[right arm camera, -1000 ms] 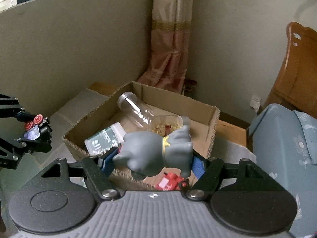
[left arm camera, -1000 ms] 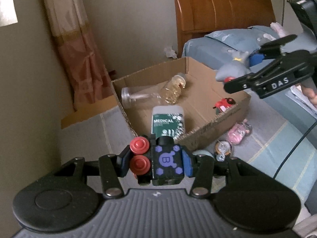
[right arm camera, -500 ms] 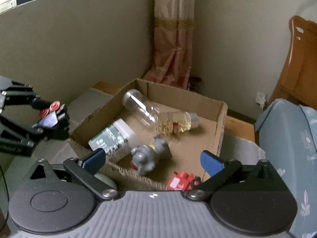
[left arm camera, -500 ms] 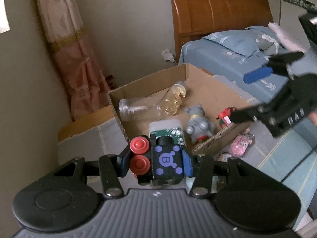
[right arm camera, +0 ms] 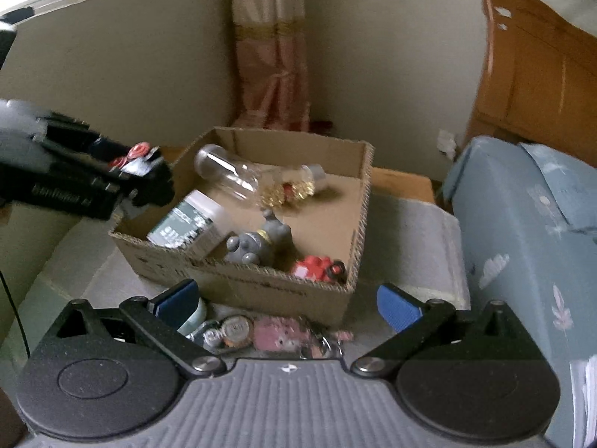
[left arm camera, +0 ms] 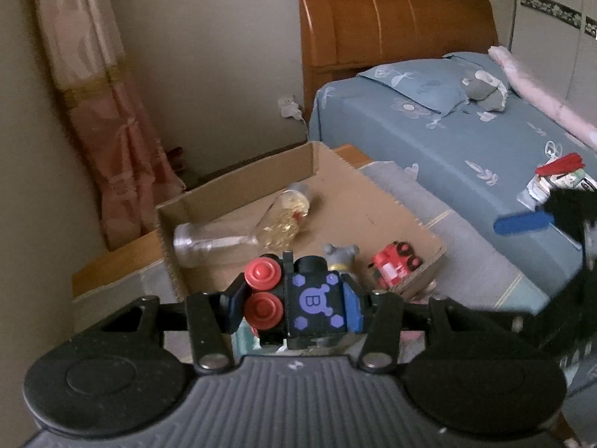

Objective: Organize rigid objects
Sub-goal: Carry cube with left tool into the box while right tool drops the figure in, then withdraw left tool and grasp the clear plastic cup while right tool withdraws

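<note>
My left gripper (left arm camera: 294,304) is shut on a black toy block with red wheels and a purple B (left arm camera: 313,306), held above the near left corner of the cardboard box (left arm camera: 238,183). It also shows in the right wrist view (right arm camera: 141,171). My right gripper (right arm camera: 287,300) is open and empty, in front of the box (right arm camera: 261,283). In the box lie a grey figure (right arm camera: 261,242), a clear bottle with gold bits (right arm camera: 257,179), a white-green MEDICAL container (right arm camera: 186,224) and a red toy (right arm camera: 317,267).
A pink toy (right arm camera: 287,336), a round tin (right arm camera: 231,330) and a pale green object (right arm camera: 196,317) lie on the grey mat in front of the box. A blue bed (left arm camera: 466,138) with wooden headboard stands right. A curtain (right arm camera: 272,48) hangs behind.
My right gripper opened and dropped the grey figure into the box, then pulled back and down. My left gripper moved closer over the box with the black block still held.
</note>
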Available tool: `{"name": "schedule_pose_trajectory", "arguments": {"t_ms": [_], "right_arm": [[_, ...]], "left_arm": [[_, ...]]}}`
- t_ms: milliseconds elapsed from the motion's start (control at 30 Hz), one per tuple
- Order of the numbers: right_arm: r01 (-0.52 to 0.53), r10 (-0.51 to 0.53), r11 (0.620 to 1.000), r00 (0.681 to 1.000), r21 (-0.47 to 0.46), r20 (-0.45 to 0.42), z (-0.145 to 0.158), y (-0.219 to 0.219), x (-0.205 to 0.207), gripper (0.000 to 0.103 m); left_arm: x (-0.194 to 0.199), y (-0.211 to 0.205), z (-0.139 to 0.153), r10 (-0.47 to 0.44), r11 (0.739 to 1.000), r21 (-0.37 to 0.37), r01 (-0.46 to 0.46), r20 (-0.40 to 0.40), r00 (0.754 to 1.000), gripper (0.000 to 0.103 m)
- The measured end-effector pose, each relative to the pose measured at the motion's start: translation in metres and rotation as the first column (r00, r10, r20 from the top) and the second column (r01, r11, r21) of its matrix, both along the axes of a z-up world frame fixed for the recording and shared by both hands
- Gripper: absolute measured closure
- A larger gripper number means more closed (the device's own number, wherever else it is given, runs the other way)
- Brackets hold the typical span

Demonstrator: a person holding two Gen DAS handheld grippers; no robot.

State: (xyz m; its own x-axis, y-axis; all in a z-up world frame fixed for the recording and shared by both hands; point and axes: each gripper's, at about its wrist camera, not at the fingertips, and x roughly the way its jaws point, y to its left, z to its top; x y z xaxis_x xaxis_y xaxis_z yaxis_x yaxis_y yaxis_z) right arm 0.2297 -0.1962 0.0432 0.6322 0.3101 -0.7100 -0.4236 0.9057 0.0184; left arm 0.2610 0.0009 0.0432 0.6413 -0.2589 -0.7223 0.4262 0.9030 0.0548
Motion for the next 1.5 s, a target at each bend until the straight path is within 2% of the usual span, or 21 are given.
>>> {"name": "schedule_pose_trajectory", "arguments": {"t_ms": [200, 800, 833, 867, 900, 933, 967, 1200, 1500], "right_arm": [[0.053, -0.053, 0.999, 0.999, 0.013, -0.014, -0.013, -0.011, -0.008, 0.000], [0.082, -0.080, 0.994, 0.997, 0.068, -0.018, -0.020, -0.041, 0.004, 0.000], [0.084, -0.083, 0.994, 0.996, 0.071, -0.021, -0.020, -0.042, 0.004, 0.000], [0.087, -0.085, 0.994, 0.996, 0.073, -0.023, -0.020, -0.043, 0.006, 0.000], [0.088, -0.086, 0.993, 0.996, 0.073, -0.024, -0.020, -0.044, 0.006, 0.000], [0.089, -0.088, 0.993, 0.996, 0.072, -0.024, -0.020, -0.044, 0.006, 0.000], [0.087, -0.086, 0.994, 0.996, 0.073, -0.025, -0.021, -0.044, 0.006, 0.000], [0.084, -0.082, 0.994, 0.996, 0.075, -0.025, -0.020, -0.043, 0.005, 0.000], [0.096, -0.095, 0.992, 0.995, 0.080, -0.016, -0.016, -0.045, -0.013, 0.000]], "left_arm": [[0.026, -0.030, 0.000, -0.006, 1.000, 0.010, 0.006, -0.032, 0.999, 0.053], [0.107, -0.102, -0.031, 0.010, 0.998, 0.068, -0.002, -0.131, 0.991, 0.053], [0.110, -0.102, -0.033, 0.017, 0.998, 0.063, -0.008, -0.130, 0.991, 0.051], [0.113, -0.102, -0.033, 0.018, 0.998, 0.061, -0.010, -0.131, 0.991, 0.039], [0.115, -0.102, -0.035, 0.024, 0.998, 0.061, -0.016, -0.142, 0.990, 0.017], [0.117, -0.102, -0.035, 0.045, 0.997, 0.067, -0.035, -0.147, 0.988, 0.008], [0.117, -0.102, -0.035, 0.069, 0.995, 0.074, -0.060, -0.135, 0.988, 0.005], [0.109, -0.093, -0.027, 0.067, 0.996, 0.062, -0.060, -0.133, 0.989, 0.005], [0.078, -0.084, -0.009, 0.068, 0.996, 0.054, -0.064, -0.072, 0.995, 0.005]]}}
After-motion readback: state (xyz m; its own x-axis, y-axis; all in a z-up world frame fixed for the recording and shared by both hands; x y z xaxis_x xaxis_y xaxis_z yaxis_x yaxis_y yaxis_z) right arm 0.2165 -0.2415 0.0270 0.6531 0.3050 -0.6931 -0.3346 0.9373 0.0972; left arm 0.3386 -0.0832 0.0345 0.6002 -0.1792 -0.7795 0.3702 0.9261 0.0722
